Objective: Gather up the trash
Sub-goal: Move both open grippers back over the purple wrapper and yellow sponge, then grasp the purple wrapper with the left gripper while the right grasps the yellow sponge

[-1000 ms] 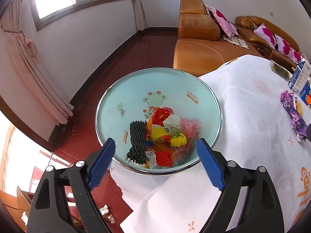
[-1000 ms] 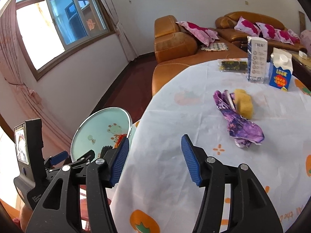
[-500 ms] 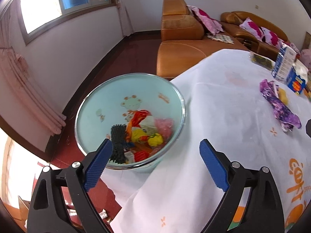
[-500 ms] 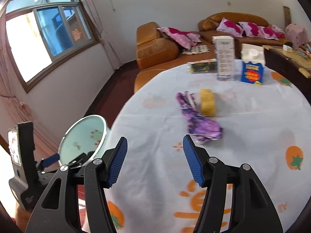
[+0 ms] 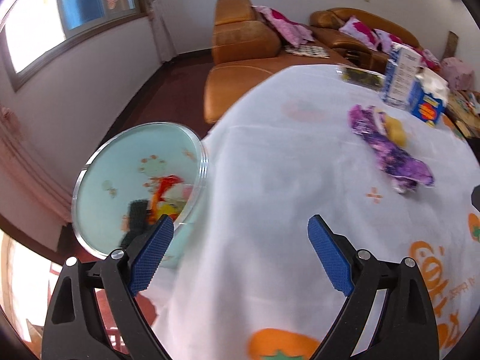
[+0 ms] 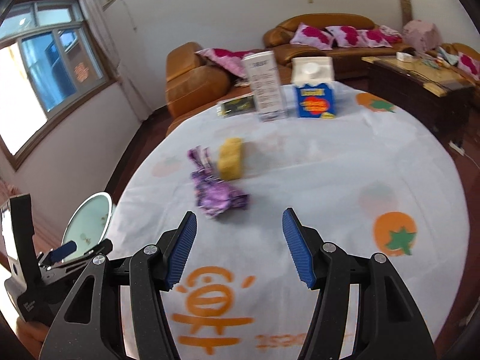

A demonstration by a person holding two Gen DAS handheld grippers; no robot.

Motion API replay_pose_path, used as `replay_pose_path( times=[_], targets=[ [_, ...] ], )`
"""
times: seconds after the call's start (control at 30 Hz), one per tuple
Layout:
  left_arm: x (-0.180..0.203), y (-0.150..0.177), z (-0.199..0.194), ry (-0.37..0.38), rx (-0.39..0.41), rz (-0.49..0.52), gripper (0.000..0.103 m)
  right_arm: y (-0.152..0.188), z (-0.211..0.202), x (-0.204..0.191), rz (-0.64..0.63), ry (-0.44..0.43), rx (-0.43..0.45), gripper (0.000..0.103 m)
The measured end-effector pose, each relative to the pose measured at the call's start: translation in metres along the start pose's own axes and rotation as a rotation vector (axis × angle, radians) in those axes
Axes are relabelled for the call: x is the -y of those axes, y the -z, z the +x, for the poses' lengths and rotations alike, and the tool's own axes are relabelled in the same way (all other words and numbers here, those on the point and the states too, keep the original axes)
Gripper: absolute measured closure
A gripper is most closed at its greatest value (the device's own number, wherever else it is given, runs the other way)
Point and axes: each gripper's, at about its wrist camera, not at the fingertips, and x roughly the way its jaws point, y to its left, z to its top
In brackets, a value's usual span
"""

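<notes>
A crumpled purple wrapper (image 5: 390, 147) (image 6: 214, 193) lies on the white tablecloth (image 5: 285, 180) next to a yellow sponge (image 5: 396, 126) (image 6: 230, 162). A pale green trash bin (image 5: 120, 180) (image 6: 87, 225) with several wrappers inside stands beside the table's left edge. My left gripper (image 5: 240, 255) is open and empty above the table edge, right of the bin. My right gripper (image 6: 240, 249) is open and empty over the cloth, just short of the purple wrapper. The left gripper also shows in the right wrist view (image 6: 63, 249).
Two cartons, one white (image 6: 265, 85) and one blue (image 6: 313, 90), and a flat dark packet (image 6: 237, 106) stand at the table's far side. Orange sofas (image 6: 198, 90) and a wooden coffee table (image 6: 420, 84) lie beyond. Red floor surrounds the table.
Both grippers swung right, away from the bin and toward the table's middle. The purple wrapper and sponge now sit closer and more central in both views. Both stay open.
</notes>
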Motion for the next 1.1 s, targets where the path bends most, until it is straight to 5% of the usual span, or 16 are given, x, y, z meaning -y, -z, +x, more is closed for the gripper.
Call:
replay_pose_path(
  times=[0.5, 0.6, 0.8, 1.1],
  targets=[
    [0.11, -0.037, 0.01, 0.256, 0.029, 0.04, 0.024, -0.009, -0.027, 0.079, 0.101, 0.123, 0.064, 0.044],
    [0.132, -0.045, 0.014, 0.252, 0.061, 0.07, 0.024, -0.008, -0.027, 0.091, 0.129, 0.132, 0.058, 0.044],
    [0.164, -0.052, 0.045, 0.239, 0.003, 0.11, 0.038, -0.006, -0.023, 0.098, 0.145, 0.136, 0.041, 0.044],
    [0.155, -0.049, 0.054, 0.236, 0.011, 0.138, 0.051, -0.007, -0.016, 0.085, 0.131, 0.134, 0.021, 0.044]
  ],
)
